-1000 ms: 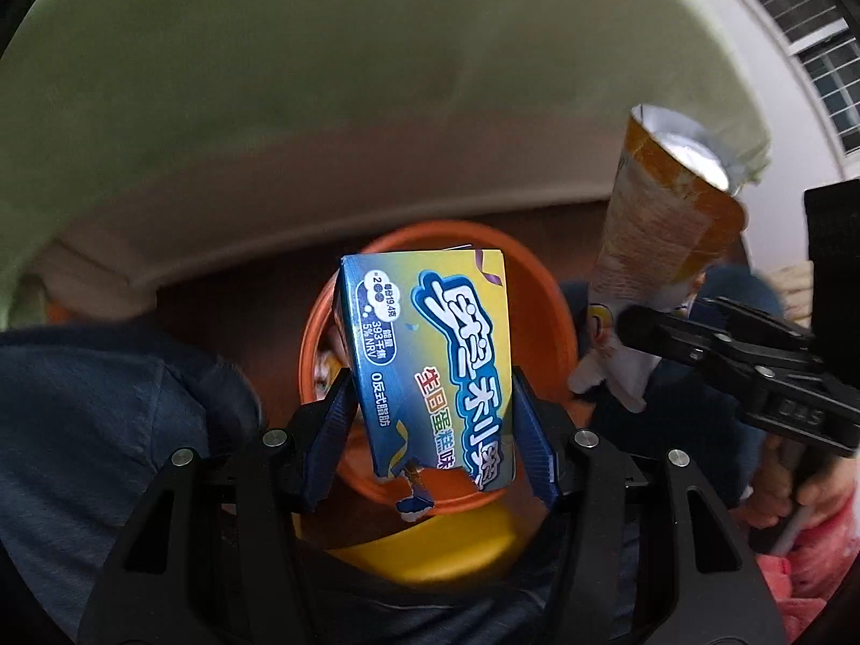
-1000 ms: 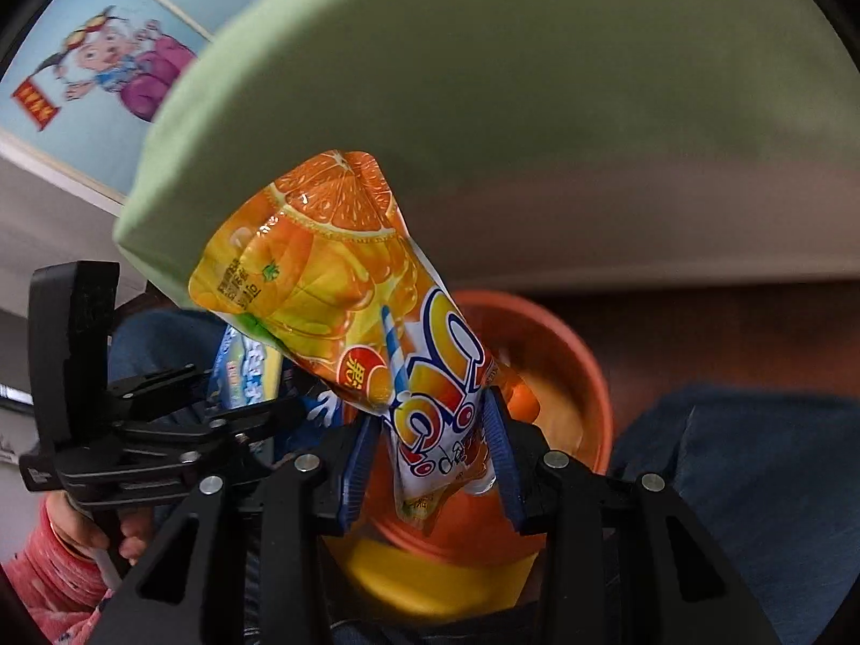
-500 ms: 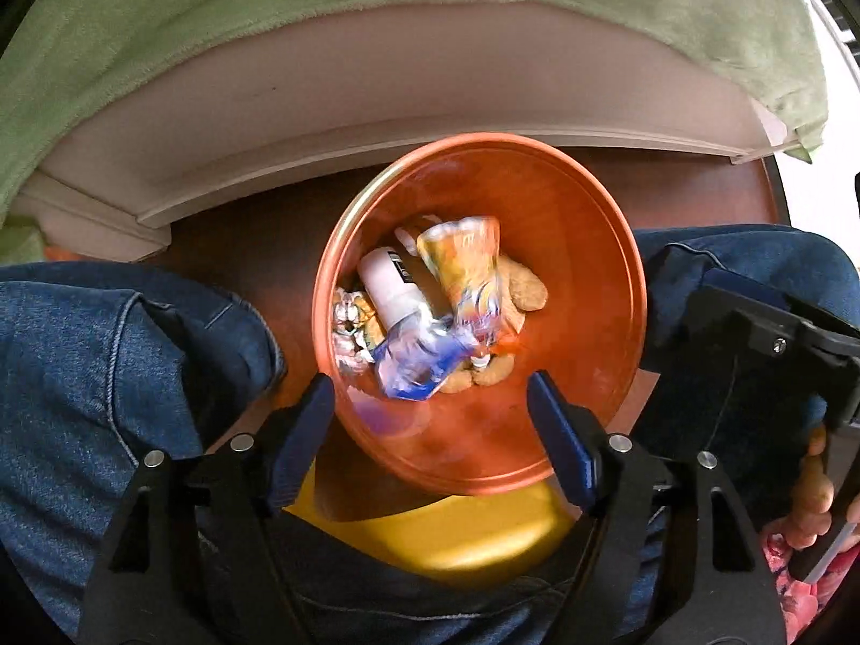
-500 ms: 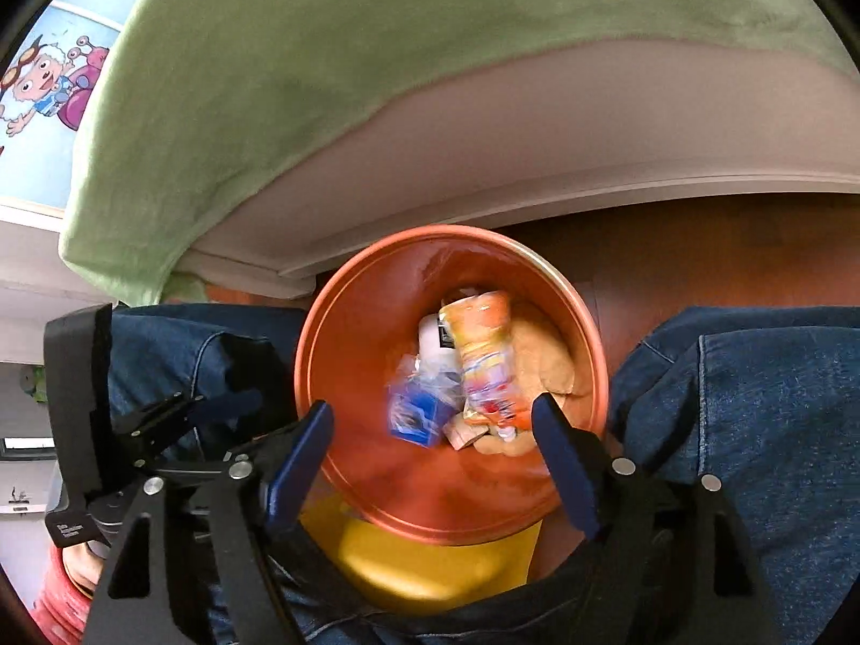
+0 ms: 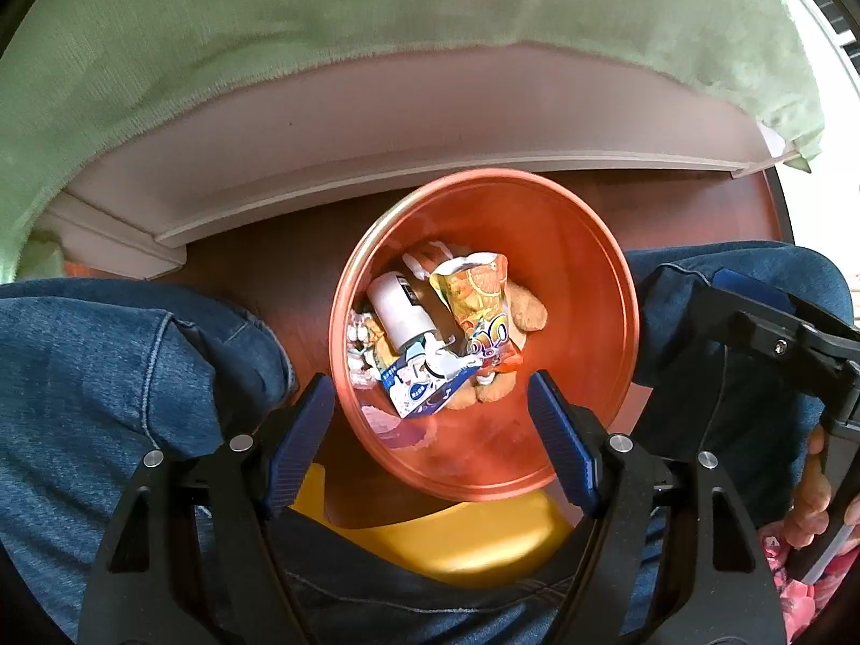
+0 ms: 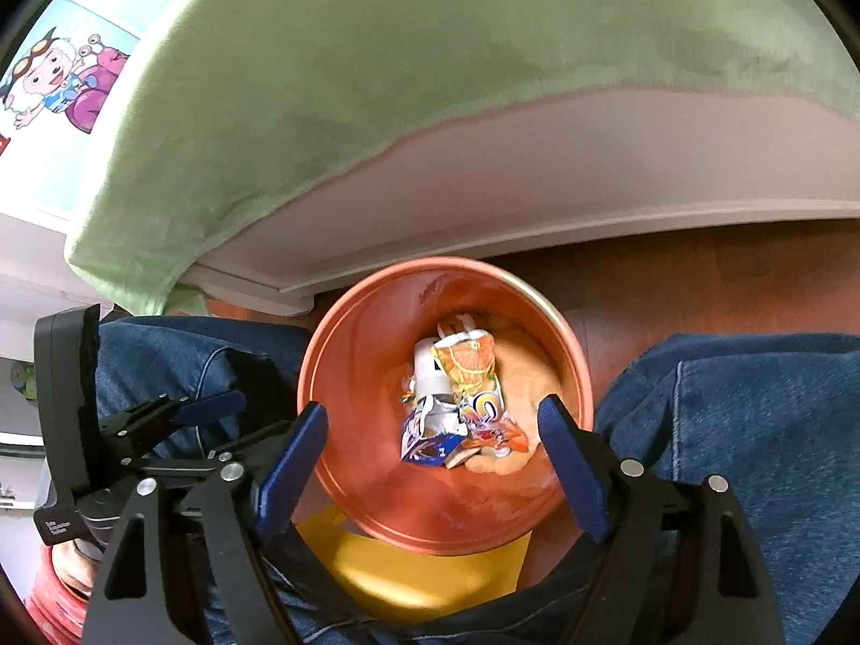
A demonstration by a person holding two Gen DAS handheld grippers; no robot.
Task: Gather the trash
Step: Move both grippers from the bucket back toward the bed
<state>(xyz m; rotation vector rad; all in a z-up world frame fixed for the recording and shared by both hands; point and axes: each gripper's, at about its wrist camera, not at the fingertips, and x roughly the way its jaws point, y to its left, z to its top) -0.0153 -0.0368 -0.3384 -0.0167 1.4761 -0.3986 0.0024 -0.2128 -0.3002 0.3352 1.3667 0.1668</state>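
Observation:
An orange bin (image 5: pixel 580 322) (image 6: pixel 365 355) stands on the floor between a person's knees. Inside lie a blue snack box (image 5: pixel 424 387) (image 6: pixel 424 435), an orange juice pouch (image 5: pixel 478 301) (image 6: pixel 473 371), a white bottle (image 5: pixel 398 312) (image 6: pixel 430 376) and other scraps. My left gripper (image 5: pixel 430 381) hangs open above the bin with nothing between its fingers. My right gripper (image 6: pixel 432 406) is also over the bin, its jaws opening and empty. Each gripper shows at the edge of the other's view: the right gripper (image 5: pixel 779 333) and the left gripper (image 6: pixel 177 414).
A bed with a green blanket (image 5: pixel 376 27) and a white frame (image 5: pixel 430 123) fills the space beyond the bin. Legs in blue jeans (image 5: pixel 107 376) (image 6: pixel 752 430) flank the bin. A yellow stool (image 5: pixel 457 543) sits under it on the wooden floor (image 6: pixel 699 269).
Both grippers opened and let go: the blue box and the orange pouch dropped into the bin. Both cameras tipped down toward the bin.

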